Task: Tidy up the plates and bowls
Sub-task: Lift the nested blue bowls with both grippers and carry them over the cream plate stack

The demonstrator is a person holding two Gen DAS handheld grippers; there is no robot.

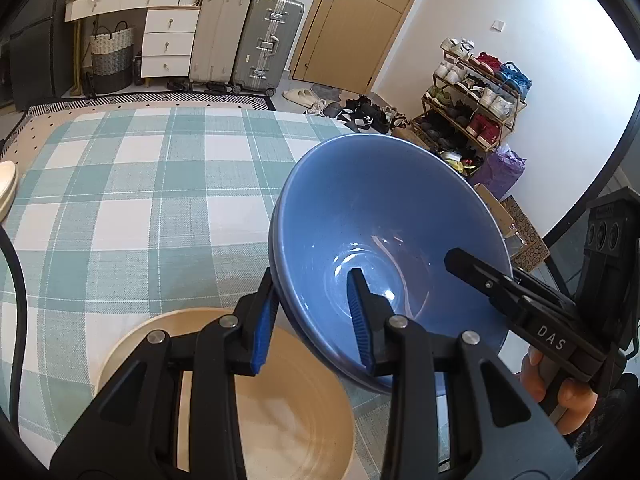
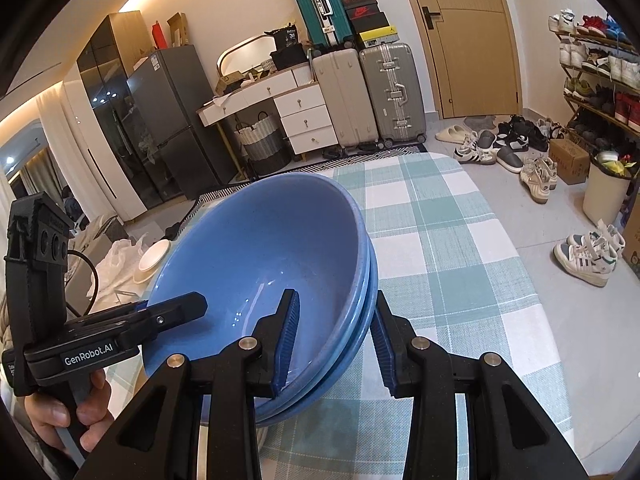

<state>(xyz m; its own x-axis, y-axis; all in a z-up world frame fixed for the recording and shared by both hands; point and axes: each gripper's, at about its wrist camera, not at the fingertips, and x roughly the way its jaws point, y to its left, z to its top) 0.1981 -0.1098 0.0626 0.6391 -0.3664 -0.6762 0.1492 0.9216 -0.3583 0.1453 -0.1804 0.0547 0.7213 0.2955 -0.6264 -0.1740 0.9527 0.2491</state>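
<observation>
Left wrist view: your left gripper [image 1: 314, 316] straddles the near rim of the blue bowls [image 1: 384, 216], one pad outside, one inside, clamped on them. The bowls tilt above the beige bowl [image 1: 280, 412] near the checked tablecloth's [image 1: 120, 184] near edge.

Right wrist view: your right gripper [image 2: 334, 340] pinches the opposite rim of the nested blue bowls [image 2: 260, 248], fingers narrow, near the tablecloth's [image 2: 440, 248] left edge.

cream bowl [image 1: 248, 392] below (close), tablecloth [image 1: 132, 200] beyond bare
</observation>
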